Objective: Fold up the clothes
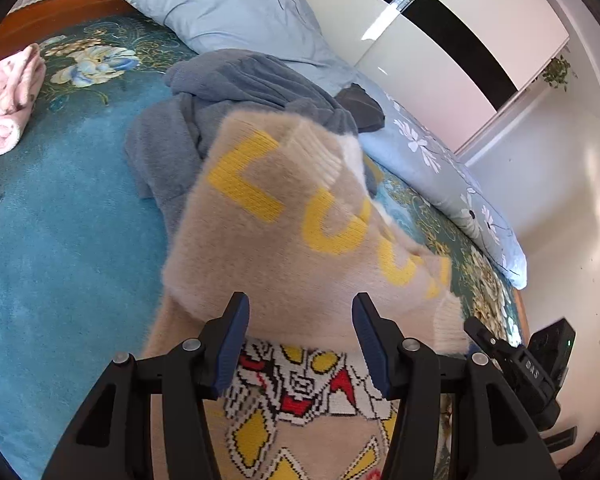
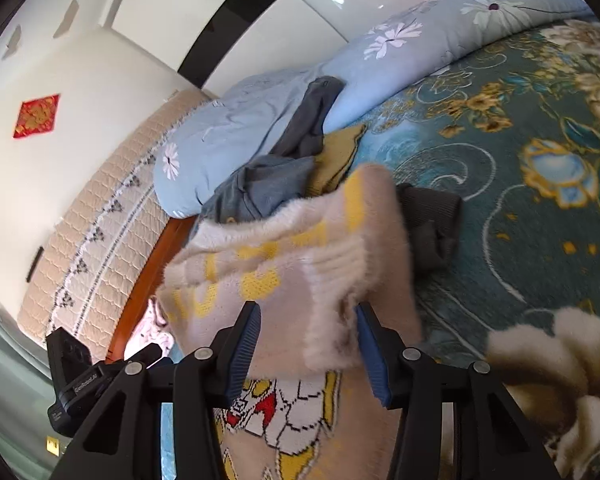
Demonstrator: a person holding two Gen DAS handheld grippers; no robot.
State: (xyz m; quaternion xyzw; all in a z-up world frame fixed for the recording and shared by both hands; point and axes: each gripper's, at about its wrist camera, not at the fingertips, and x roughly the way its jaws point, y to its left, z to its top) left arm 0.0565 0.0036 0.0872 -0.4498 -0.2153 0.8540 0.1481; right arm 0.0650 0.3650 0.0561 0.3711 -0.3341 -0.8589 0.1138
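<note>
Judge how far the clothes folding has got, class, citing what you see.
Done: nothing sits visibly folded. In hand: the beige sweater is doubled over itself, with the left gripper and right gripper open beside it. Left: the crumpled grey garment and pink cloth.

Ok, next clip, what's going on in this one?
A person is folding a beige sweater with yellow lettering on a bed with a teal floral blanket. Its upper part is folded over the front, where a knitted robot figure shows. The left hand-held gripper and the right hand-held gripper both sit at the fold with jaws open, gripping nothing. A grey garment lies heaped behind, unfolded, near a blue floral pillow.
</note>
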